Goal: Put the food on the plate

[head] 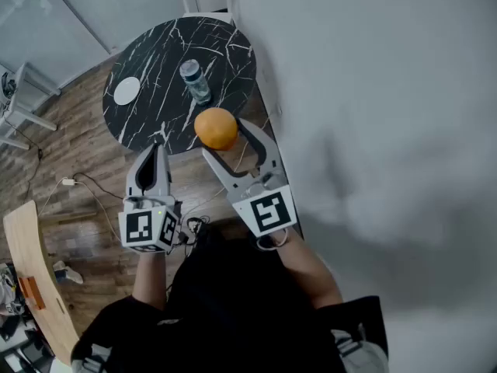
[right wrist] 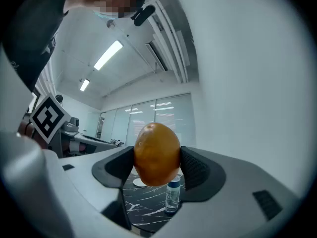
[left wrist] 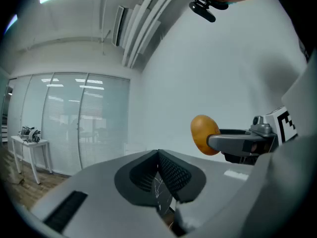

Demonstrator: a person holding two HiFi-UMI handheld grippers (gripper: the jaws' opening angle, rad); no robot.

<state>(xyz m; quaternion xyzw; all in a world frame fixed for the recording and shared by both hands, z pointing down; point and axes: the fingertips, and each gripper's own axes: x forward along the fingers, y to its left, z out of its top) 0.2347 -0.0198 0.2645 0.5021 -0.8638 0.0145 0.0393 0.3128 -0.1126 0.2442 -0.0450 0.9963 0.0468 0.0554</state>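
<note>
Right tongs [head: 224,137] clamping orange [head: 216,128] over table [head: 155,61] edge, left tongs [head: 159,144] closed empty, plate [head: 127,90] well apart

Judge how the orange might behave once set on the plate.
The orange looks round and smooth, so it may roll on the flat plate. Held in the right gripper, it shows no dent, so probably firm.

right gripper view | plate [right wrist: 139,182] — mostly behind orange [right wrist: 157,154] | bottle [right wrist: 172,195] label — too small
</note>
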